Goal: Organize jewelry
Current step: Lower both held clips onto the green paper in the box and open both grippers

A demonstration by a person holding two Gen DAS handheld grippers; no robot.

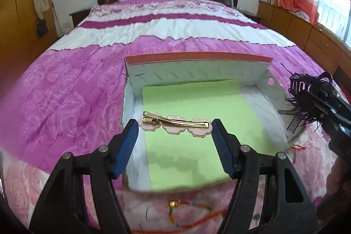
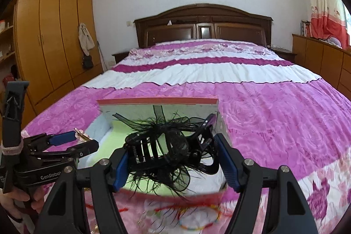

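Left gripper clamped the pink flower clip, right gripper the black feathered claw clip (both over the box); best lowered before letting go.

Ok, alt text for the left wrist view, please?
The left gripper holds a gold hair clip with pink flowers between its jaws, above a green-lined box on a pink bed. The right gripper carries a black feathered claw clip at right.
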